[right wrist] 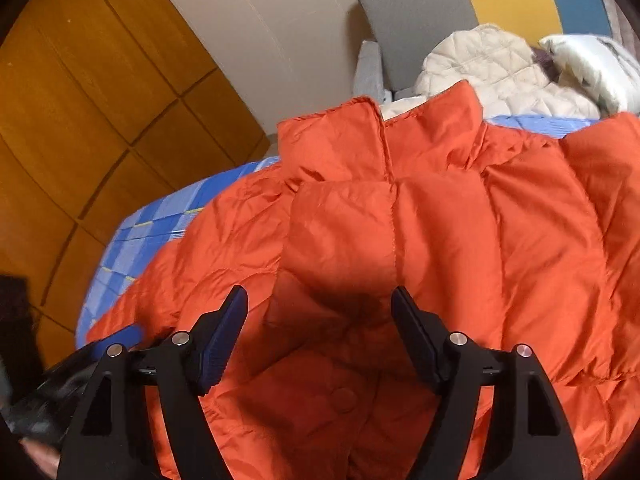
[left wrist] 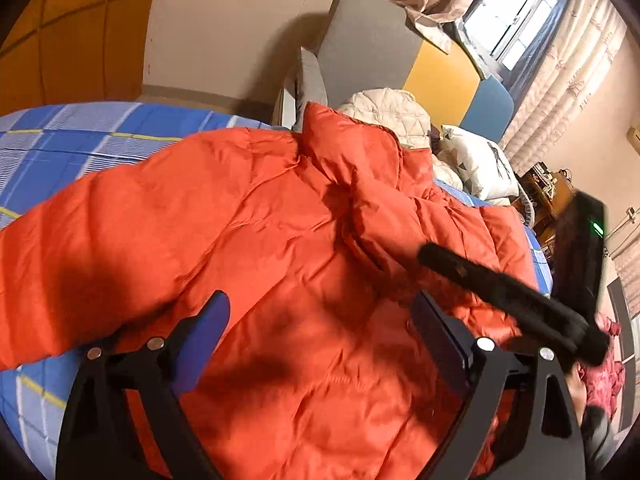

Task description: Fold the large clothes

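The orange puffer jacket (right wrist: 400, 248) lies spread front-up across the bed (left wrist: 60, 140), collar toward the headboard. Both the left tongs (left wrist: 320, 332) and right tongs (right wrist: 320, 320) hover released, empty. Better to pinch a sleeve near its cuff and fold it across the chest.

The puffer jacket (right wrist: 400, 248) is bright orange-red. Beneath it the bed sheet (left wrist: 80, 140) is blue plaid with thin yellow lines. At the far side lie a cream quilted coat (right wrist: 492, 68) and a white pillow (left wrist: 480, 164) (grey triangle print). Each hand-held gripper (right wrist: 320, 336) is black with blue pads.
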